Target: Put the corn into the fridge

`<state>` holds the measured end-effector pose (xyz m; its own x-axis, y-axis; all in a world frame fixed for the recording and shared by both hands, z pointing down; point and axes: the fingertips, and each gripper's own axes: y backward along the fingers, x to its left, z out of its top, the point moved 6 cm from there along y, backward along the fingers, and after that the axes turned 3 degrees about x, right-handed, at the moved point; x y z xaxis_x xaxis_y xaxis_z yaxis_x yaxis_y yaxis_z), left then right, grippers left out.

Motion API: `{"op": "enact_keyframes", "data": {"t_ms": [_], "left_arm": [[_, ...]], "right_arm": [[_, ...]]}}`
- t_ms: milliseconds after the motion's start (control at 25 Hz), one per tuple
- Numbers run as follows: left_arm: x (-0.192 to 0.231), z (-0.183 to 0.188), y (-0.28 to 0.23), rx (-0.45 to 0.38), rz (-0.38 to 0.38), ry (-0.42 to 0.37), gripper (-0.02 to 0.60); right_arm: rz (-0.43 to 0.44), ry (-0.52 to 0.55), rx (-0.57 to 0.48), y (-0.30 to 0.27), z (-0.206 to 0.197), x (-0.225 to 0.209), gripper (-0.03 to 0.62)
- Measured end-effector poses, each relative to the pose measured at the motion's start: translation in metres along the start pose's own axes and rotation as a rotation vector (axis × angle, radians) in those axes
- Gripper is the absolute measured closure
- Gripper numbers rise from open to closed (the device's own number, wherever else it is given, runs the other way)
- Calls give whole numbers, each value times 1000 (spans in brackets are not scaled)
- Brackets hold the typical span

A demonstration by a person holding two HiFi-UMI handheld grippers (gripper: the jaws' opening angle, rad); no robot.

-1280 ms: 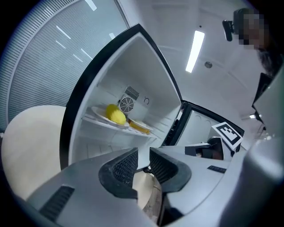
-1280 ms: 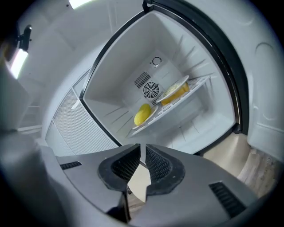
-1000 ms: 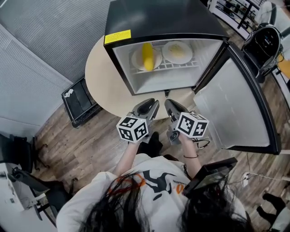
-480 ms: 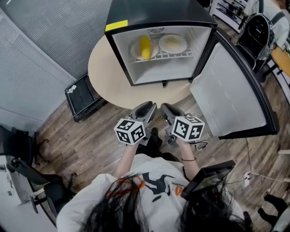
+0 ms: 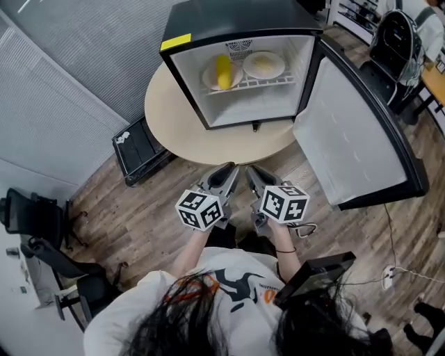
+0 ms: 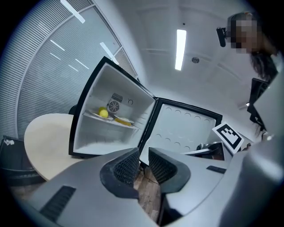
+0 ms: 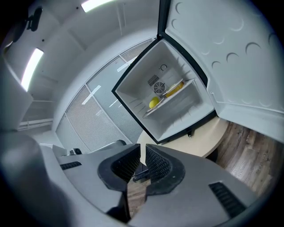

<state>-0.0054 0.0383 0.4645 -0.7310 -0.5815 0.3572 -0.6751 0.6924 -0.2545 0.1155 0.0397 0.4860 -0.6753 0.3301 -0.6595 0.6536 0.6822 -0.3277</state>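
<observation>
My left gripper (image 5: 224, 172) and right gripper (image 5: 254, 174) are matt grey moulded plastic; the jaws' inner faces are black, finely ribbed and rubbery-looking; the marker cubes (image 5: 201, 210) carry flat black-and-white print. At twelve o'clock the fridge (image 5: 236, 21) has a black shell with a dull sheen and a smooth white plastic lining; its door (image 5: 348, 139), at two o'clock, is white plastic too, lightly dimpled; the shelf (image 5: 257, 84) is thin white wire; the corn (image 5: 222, 71) looks waxy yellow; the counter (image 5: 174, 115) is smooth matt beige; the floor (image 5: 139, 215) is grained wood planking; my shirt (image 5: 229, 278) is white cloth.
</observation>
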Motion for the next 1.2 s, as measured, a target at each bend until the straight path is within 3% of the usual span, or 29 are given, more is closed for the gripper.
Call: {"op": "enact_keyframes", "data": {"t_ms": [200, 520, 1200], "left_arm": [[-5, 4, 14, -21, -8, -30, 511], [5, -1, 59, -50, -11, -15, 511], [3, -57, 199, -38, -11, 22, 511]], "right_arm": [[10, -2, -19, -3, -1, 7, 549], [5, 38, -8, -15, -20, 44, 549], [-26, 59, 24, 9, -125, 139, 549]]}}
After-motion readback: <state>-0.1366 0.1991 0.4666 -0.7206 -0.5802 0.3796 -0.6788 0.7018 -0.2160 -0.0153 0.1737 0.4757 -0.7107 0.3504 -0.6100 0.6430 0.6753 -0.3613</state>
